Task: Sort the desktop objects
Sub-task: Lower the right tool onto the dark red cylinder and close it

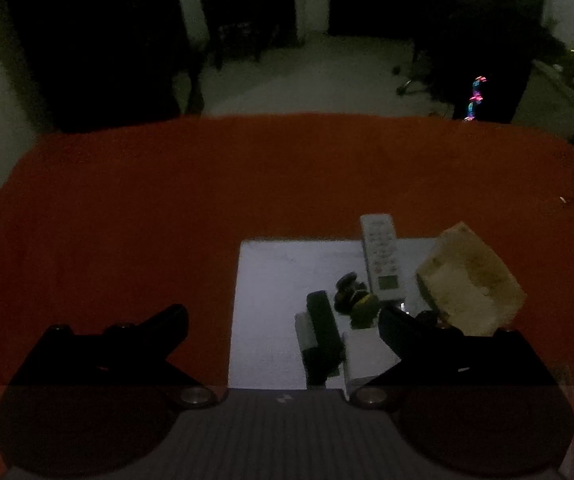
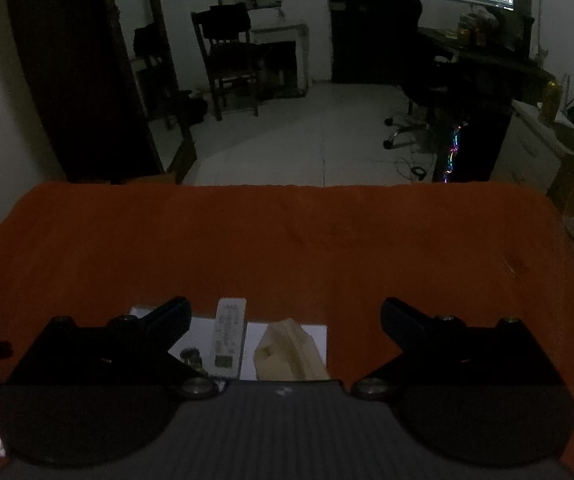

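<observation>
Both grippers released above white sheets on an orange-red tablecloth.

Fingers of the left gripper stood wide apart and empty, poised over a white sheet lying on the tablecloth. On that sheet rested a dark bar-shaped object on a small white piece, identity unclear in the dim light, and just beyond it a small dark item with a yellow-green part. A white remote control lay lengthwise beside these, its far end over the sheet's far edge. To the right of the remote sat a tan, crumpled bag-like object, near the left gripper's right finger. The right gripper was likewise spread open, holding nothing, with the remote and tan object between its fingers in view, on white paper.
</observation>
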Demonstrator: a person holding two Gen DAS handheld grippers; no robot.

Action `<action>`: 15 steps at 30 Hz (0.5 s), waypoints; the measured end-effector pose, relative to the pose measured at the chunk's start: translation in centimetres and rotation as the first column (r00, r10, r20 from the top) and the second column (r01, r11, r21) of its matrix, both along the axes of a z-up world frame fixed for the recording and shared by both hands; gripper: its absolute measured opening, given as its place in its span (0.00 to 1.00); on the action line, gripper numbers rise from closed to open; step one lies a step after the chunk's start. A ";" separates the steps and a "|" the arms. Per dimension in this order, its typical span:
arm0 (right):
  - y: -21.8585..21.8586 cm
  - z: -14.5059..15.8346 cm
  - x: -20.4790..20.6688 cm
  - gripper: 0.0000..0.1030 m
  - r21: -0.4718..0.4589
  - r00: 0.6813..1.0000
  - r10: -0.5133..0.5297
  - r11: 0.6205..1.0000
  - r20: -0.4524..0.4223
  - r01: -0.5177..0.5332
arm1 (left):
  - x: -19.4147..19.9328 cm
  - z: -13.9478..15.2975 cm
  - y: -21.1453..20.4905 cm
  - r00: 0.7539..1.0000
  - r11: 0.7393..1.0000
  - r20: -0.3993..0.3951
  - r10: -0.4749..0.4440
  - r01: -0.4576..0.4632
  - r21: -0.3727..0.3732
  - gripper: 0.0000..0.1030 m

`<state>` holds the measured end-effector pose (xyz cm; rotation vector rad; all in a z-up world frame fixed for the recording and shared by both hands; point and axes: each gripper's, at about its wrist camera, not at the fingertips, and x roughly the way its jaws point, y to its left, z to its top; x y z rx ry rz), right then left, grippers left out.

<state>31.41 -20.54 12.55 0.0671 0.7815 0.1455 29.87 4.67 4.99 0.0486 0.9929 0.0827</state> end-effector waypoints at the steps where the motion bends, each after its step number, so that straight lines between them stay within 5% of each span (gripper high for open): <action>1: 0.2 -0.3 0.6 1.00 0.008 1.000 -0.006 1.000 -0.002 0.006 | 0.4 -0.3 0.2 1.000 1.000 -0.002 0.012 -0.012 0.005 1.00; 9: 2.3 -3.0 4.2 1.00 0.049 1.000 0.006 0.999 -0.029 -0.004 | 2.6 -3.1 -0.1 0.999 0.999 -0.030 -0.024 0.025 0.031 0.99; 15: 3.3 -8.1 6.1 0.98 0.108 0.989 0.025 0.994 -0.144 -0.009 | 3.8 -6.6 -0.7 0.994 0.998 -0.089 -0.059 0.058 -0.017 0.99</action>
